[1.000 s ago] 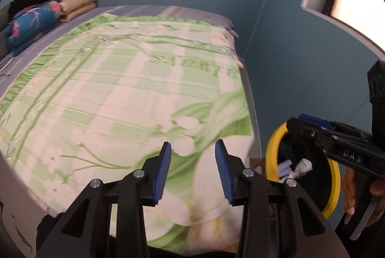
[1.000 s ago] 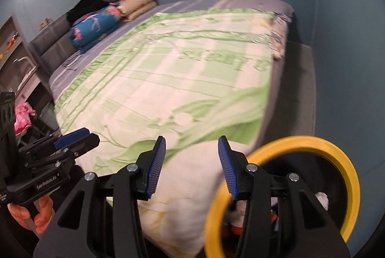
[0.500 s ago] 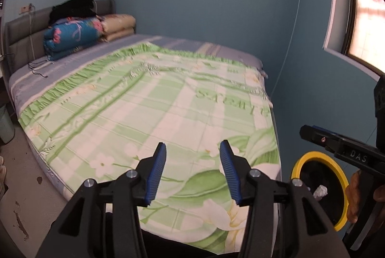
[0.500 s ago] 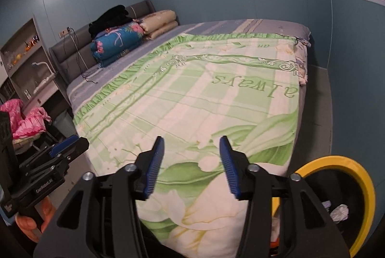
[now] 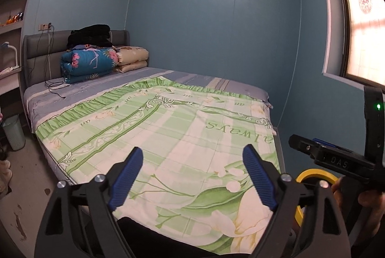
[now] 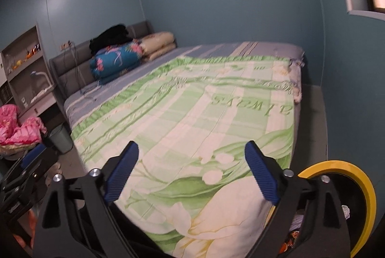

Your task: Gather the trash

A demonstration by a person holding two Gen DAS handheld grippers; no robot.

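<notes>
Hovering over the foot of the bed [image 5: 154, 128], the left gripper [image 5: 192, 176] and right gripper [image 6: 192, 169] have jaws just spread wide, nothing between them; the yellow-rimmed trash bin [image 6: 361, 188] stands on the floor beside the bed's corner, crumpled trash [image 6: 345, 211] inside.

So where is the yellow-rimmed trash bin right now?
The yellow-rimmed black trash bin sits on the floor at the bed's near right corner, low right in both wrist views, partly behind the right hand-held gripper.

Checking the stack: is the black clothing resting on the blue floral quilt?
Touching. In the left wrist view the black clothing lies directly on the blue floral quilt.
</notes>
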